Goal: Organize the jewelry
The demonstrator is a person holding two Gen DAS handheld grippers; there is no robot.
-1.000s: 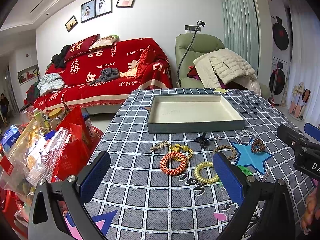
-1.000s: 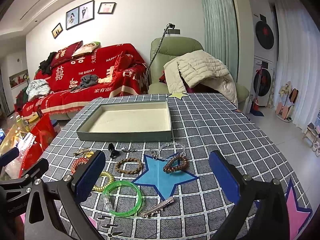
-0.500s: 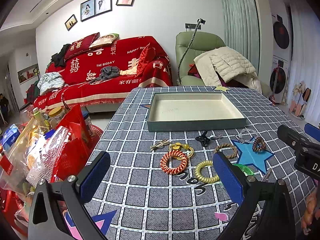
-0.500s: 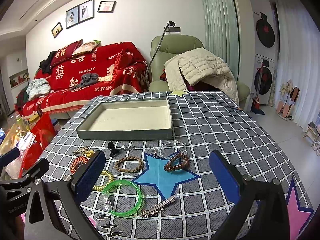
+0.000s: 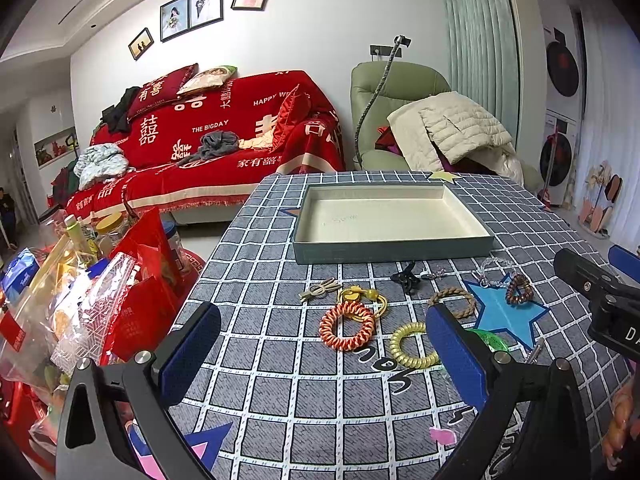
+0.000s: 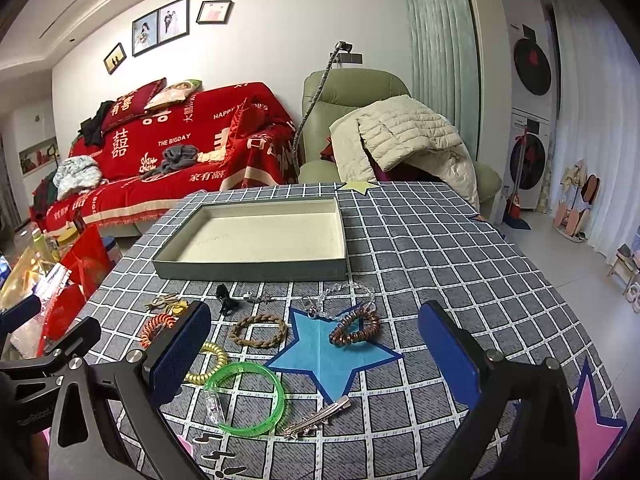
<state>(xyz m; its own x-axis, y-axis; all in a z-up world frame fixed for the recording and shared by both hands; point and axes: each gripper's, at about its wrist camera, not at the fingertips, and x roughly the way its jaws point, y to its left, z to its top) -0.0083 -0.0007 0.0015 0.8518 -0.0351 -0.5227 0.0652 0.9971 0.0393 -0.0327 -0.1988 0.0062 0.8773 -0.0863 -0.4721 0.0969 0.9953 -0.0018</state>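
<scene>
Bright even indoor light, sharp, fisheye-warped edges.

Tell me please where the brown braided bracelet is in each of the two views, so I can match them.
Left wrist view: the brown braided bracelet lies right of centre, just above the right finger's tip.
Right wrist view: the bracelet lies left of centre, right of the left finger's tip.
Shared landmark: the blue star printed on the cloth, immediately right of the bracelet.
</scene>
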